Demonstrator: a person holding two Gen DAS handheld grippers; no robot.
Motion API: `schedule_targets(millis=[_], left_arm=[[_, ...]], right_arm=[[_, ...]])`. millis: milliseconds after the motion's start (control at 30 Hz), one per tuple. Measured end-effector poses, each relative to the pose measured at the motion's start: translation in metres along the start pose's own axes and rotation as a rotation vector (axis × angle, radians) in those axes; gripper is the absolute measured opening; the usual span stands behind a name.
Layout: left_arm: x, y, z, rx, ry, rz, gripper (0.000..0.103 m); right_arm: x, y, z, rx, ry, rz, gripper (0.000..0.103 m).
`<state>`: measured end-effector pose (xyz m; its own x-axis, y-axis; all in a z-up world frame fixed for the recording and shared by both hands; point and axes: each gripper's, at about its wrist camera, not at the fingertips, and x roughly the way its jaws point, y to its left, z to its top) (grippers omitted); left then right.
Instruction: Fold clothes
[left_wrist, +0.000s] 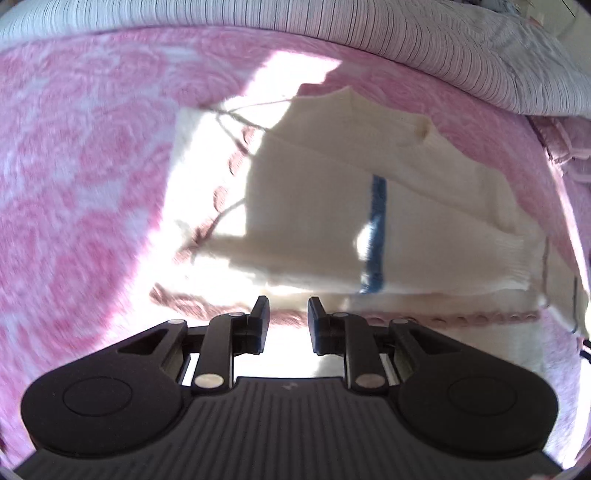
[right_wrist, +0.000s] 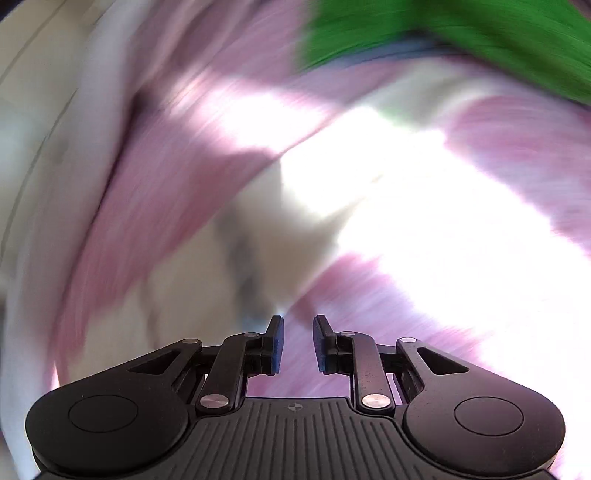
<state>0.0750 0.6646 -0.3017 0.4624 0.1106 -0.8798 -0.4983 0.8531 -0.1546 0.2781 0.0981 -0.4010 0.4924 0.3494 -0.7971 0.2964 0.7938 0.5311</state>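
The cream knitted sweater with a blue stripe lies partly folded on the pink floral blanket; it looks soft, light and floppy. Best pinched at its ribbed hem or sleeve edge. The left gripper and right gripper both stand apart, holding nothing.

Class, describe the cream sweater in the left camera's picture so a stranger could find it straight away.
Start from the pink rose-patterned blanket that covers the bed. On it, ahead of the open left gripper, lies the cream sweater, partly folded and half in bright sunlight. A single blue stripe across the knit sets it apart from the striped white bedding behind.
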Motion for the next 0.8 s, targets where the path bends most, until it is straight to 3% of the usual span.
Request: schedule_targets(millis=[133, 300, 400, 433, 467, 567, 700, 800], left_arm=[[-0.006, -0.009, -0.003, -0.059, 0.008, -0.020, 0.018], [-0.014, -0.018, -0.007, -0.130, 0.013, -0.039, 0.018], [-0.021, -0.013, -0.009, -0.159, 0.002, -0.034, 0.018], [-0.024, -0.011, -0.010, -0.169, -0.002, -0.033, 0.018], [-0.026, -0.009, -0.011, -0.179, -0.005, -0.031, 0.018], [-0.033, -0.003, -0.015, -0.214, -0.014, -0.030, 0.018], [-0.042, 0.005, -0.030, -0.270, -0.007, -0.037, 0.017], [-0.049, 0.012, -0.041, -0.309, 0.001, -0.039, 0.017]], right_arm=[[-0.010, -0.060, 0.043, 0.269, -0.106, 0.065, 0.021], [0.006, -0.087, 0.067, 0.388, -0.126, 0.130, 0.022], [0.018, -0.078, 0.074, 0.344, -0.125, 0.114, 0.022], [0.019, -0.068, 0.074, 0.301, -0.128, 0.089, 0.021], [0.020, -0.059, 0.074, 0.257, -0.131, 0.065, 0.005], [0.013, -0.013, 0.068, 0.025, -0.170, 0.002, 0.005], [-0.013, 0.090, 0.024, -0.413, -0.179, 0.153, 0.005], [-0.033, 0.166, -0.051, -0.845, -0.121, 0.292, 0.005]])
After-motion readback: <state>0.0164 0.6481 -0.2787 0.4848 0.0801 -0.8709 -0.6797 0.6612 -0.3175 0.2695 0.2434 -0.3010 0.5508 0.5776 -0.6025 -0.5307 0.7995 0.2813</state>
